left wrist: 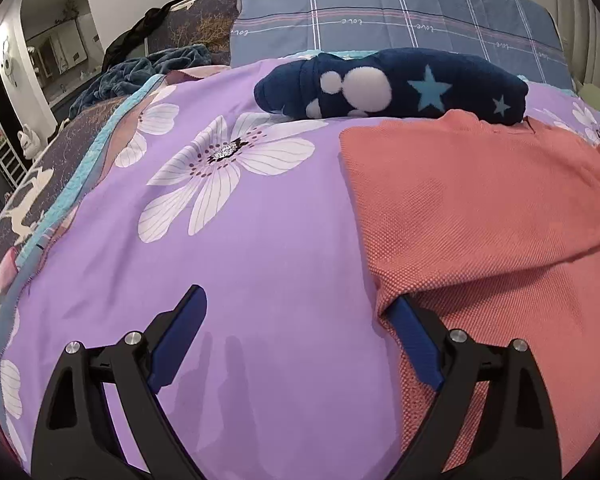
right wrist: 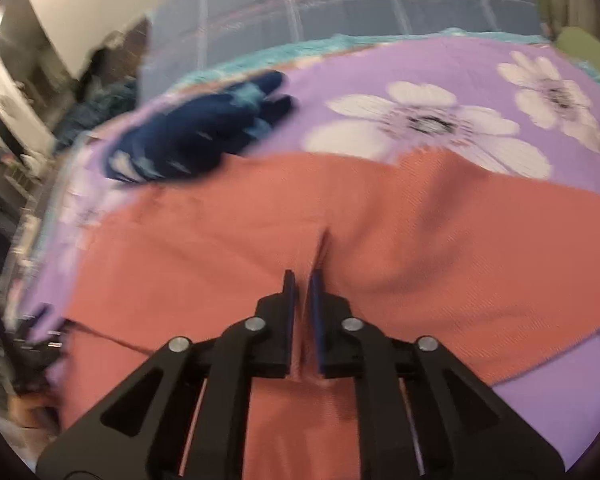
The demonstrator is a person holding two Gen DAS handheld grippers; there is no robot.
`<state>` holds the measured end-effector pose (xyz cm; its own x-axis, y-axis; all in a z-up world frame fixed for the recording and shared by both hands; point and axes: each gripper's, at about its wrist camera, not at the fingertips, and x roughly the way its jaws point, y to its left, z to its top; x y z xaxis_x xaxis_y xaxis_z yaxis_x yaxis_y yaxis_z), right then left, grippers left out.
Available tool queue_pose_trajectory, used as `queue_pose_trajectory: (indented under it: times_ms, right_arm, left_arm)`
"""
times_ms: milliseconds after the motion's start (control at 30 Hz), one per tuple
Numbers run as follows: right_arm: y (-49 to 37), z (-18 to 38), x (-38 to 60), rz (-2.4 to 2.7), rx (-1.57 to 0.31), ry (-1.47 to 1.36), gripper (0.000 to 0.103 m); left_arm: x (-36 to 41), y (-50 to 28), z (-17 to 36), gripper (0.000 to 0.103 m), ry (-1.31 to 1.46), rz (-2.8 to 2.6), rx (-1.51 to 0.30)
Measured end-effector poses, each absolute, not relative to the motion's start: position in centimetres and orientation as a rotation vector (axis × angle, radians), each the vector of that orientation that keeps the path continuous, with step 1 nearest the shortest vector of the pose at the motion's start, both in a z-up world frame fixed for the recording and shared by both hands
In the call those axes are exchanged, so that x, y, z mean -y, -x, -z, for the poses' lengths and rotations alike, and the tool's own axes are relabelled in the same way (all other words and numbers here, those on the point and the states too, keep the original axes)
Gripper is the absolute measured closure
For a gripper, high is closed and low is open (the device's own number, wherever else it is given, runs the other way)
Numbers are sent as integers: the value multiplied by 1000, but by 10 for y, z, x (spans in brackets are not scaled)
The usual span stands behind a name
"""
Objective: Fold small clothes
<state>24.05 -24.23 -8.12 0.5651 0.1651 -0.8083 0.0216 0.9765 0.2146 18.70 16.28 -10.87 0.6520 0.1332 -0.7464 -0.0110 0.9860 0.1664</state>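
Note:
A salmon-pink knitted garment (left wrist: 480, 216) lies flat on the purple flowered bedsheet (left wrist: 260, 248). My left gripper (left wrist: 300, 312) is open at the garment's near left corner; its right finger (left wrist: 416, 340) is tucked under the cloth edge, its left finger (left wrist: 180, 336) rests over bare sheet. In the right wrist view my right gripper (right wrist: 303, 280) is shut on a pinched ridge of the pink garment (right wrist: 260, 216), which spreads across the sheet (right wrist: 420, 80). That view is blurred.
A folded navy fleece item (left wrist: 396, 86) with white dots and blue stars lies just beyond the pink garment, also in the right wrist view (right wrist: 196, 136). A blue plaid pillow (left wrist: 380, 12) stands at the headboard. A dark teal blanket (left wrist: 140, 72) is heaped at far left.

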Motion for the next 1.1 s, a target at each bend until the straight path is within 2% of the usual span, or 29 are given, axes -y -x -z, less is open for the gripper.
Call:
queue_pose_trajectory:
  times_ms: [133,167,200,233,267,367,467,533,667,700,833,1000,1067,1100]
  right_arm:
    - [-220,71,243,-69,-885,-192,91]
    - [-215,66,240,-110,-864,-193,91]
    - [-212,62,236,-148,-852,-190,91]
    - [-207,58,229,-211,-841,-185,91]
    - [-206,57,223,-261,-840,-184,90]
    - [-208,72,208,-320,-879,-159,84]
    - [-225,117,214,-240,-1014,-205,87]
    - [-221,126,225,-264,-960,-295,88]
    - [-219,128,227,-275,-940,-294,88]
    - [-217,127,224,-271,-934,-274,88]
    - [-215,125,220,-265,-917,-241,88]
    - [-216,118,236,-299,-955,-341,85]
    - [-206,99,253,-284,-917,-391,85]
    - [-199,87,265,-258,-872,-391,79]
  left_arm:
    - [-162,-184,104,15,-166,-74,-853]
    - [-161,-181,100,28,-158,-53,-848]
    - [-161,-178,94,53,-134,-14,-842]
    - [-161,-172,81,63,-75,53,-823]
    - [-159,-166,71,78,-46,89,-792]
    - [-139,-151,43,78,-51,167,-689]
    - [-112,-158,40,78,-83,225,-688]
    - [-97,-176,55,78,-87,248,-736]
    - [-80,-222,112,76,-160,172,-918]
    - [-83,-225,119,76,-119,180,-899]
    - [-80,-226,120,75,-150,176,-917]
    - [-75,-224,103,74,-161,151,-914]
    - [-72,-217,75,74,-102,199,-818]
    - [-67,-213,64,70,-102,202,-774]
